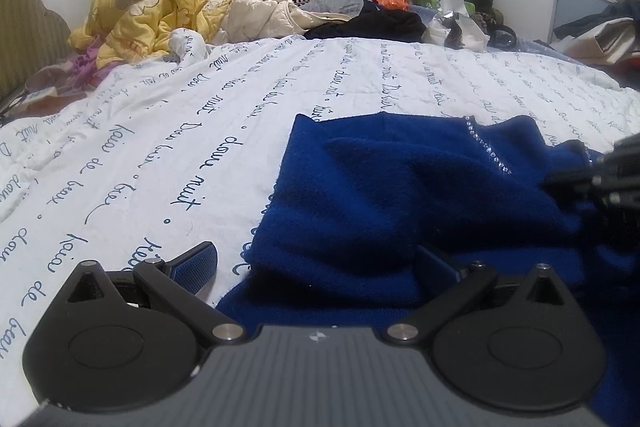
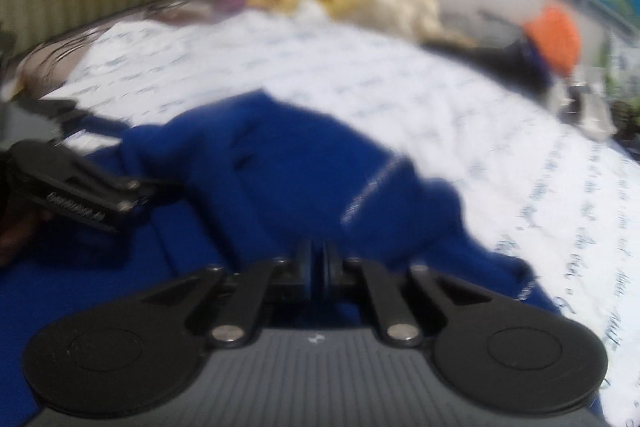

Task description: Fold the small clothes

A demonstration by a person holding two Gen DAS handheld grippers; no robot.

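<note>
Left wrist view: blue sweater (image 1: 400, 195) lying crumpled on the bed (image 1: 160, 131), on white quilt with script print. Left gripper (image 1: 316, 263) spread wide, nothing clamped; left finger (image 1: 198, 263) over bare quilt, right finger (image 1: 436, 263) over or on the sweater's near fold, contact unclear. Sweater's near-left edge sits between the two, so cloth lies just ahead and to the right of the open fingers. Bulk runs away to the far right; rhinestone trim line (image 1: 488, 147) slants along the upper right fold. Right gripper (image 1: 560, 183) enters from the right edge, tips at the sweater.

Right wrist view: blurred. Right gripper (image 2: 318, 259) clenched tight, fingers together with blue cloth at and just ahead of the tips, apparently pinching a sweater (image 2: 280, 167) fold. Sweater mounds straight ahead, trim line (image 2: 372, 187) running diagonally to the right. Left gripper (image 2: 136, 191) seen from the side at left, at the sweater's left edge.

Judgement: right side already gripping; left is nearest to the free near-left edge, needs only a short reach forward-right before closing.
</note>
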